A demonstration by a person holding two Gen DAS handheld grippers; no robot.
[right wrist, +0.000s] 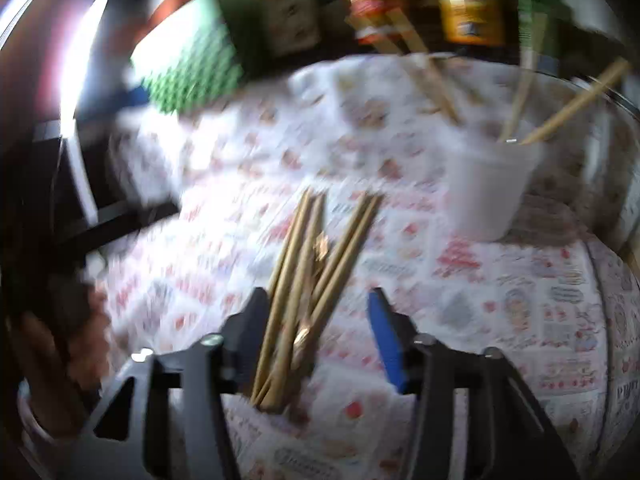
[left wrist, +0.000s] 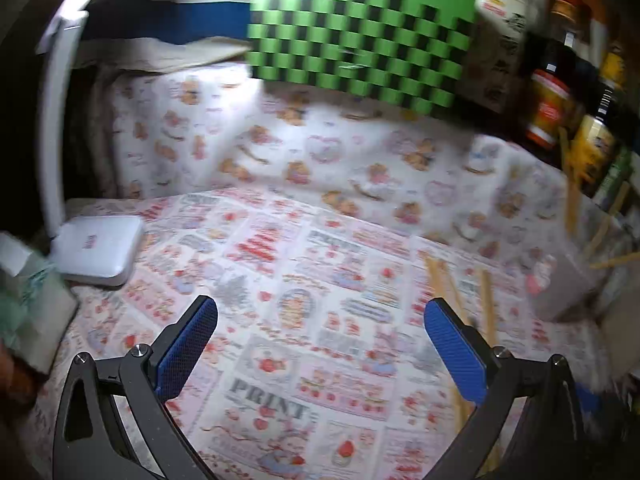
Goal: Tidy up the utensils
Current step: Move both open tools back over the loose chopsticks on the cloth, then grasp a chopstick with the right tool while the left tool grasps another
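Chopsticks (right wrist: 304, 280), a loose bundle of wooden ones, are seen lying on the table (right wrist: 520, 280), which is covered with a printed cloth of red and pink motifs. The right tongs (right wrist: 320, 320) are positioned around the near end of the bundle, jaws partly apart; the left finger is close against the sticks, a clear gap is left on the blue-padded side, so no firm grip is shown. A white cup (right wrist: 492, 192) is placed further back to the right, with several more chopsticks (right wrist: 560, 112) standing tilted in it. Jars and bottles (right wrist: 468, 4) are lined up behind, heavily blurred. The left tongs (left wrist: 320, 328) are held wide open above the cloth with nothing between the blue pads (left wrist: 188, 344). Some of the lying chopsticks (left wrist: 444, 284) are visible just beyond the right-hand finger in that view. A green checkered box (left wrist: 360, 40) is set at the back, and a white flat device (left wrist: 100, 248) at the left.
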